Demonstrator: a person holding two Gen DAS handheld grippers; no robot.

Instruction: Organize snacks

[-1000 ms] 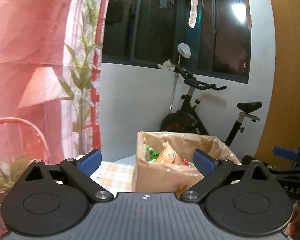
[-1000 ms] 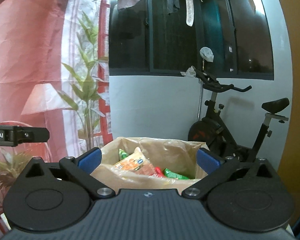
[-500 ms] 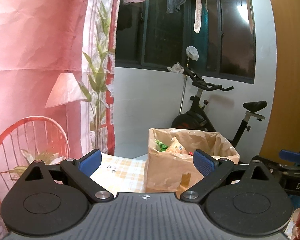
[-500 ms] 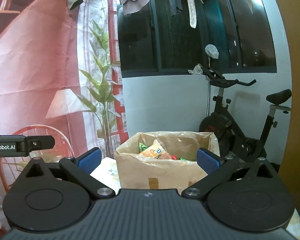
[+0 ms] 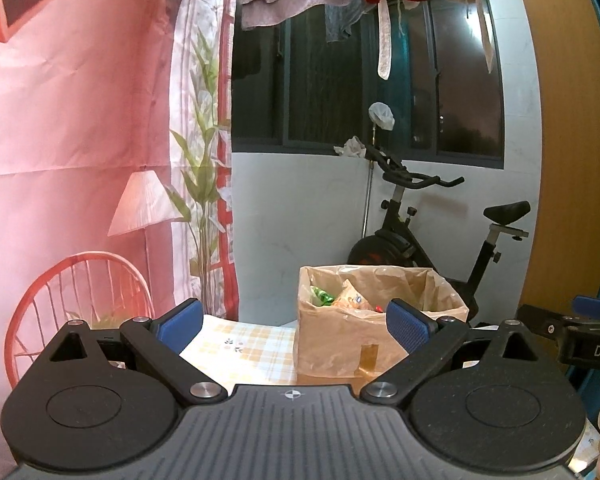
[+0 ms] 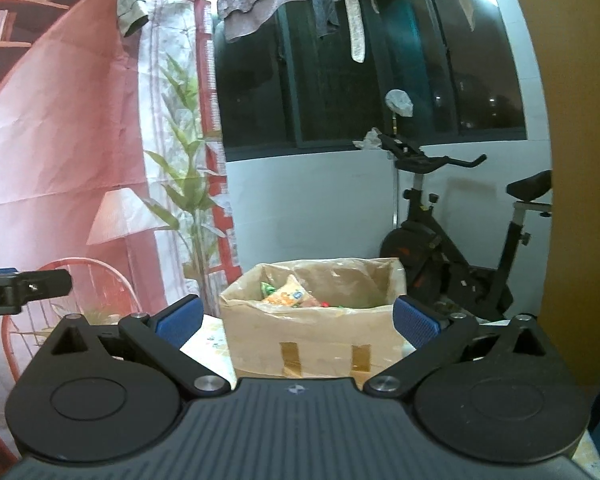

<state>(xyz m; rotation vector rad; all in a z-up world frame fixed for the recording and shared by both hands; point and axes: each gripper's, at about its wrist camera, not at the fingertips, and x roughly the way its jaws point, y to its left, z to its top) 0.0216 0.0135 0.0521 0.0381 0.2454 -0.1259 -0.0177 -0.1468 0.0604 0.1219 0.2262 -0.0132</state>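
snack packets (image 6: pixel 290 295) lie heaped inside a plastic-lined cardboard box (image 5: pixel 340 344) on the checked tabletop (image 5: pixel 252 350), ahead of both my grippers. my left gripper (image 5: pixel 296 326) has its jaws spread wide and empty, the box ahead and toward its right pad. my right gripper (image 6: pixel 296 322) is likewise spread wide with nothing held, the box framed between its blue pads (image 6: pixel 416 322).
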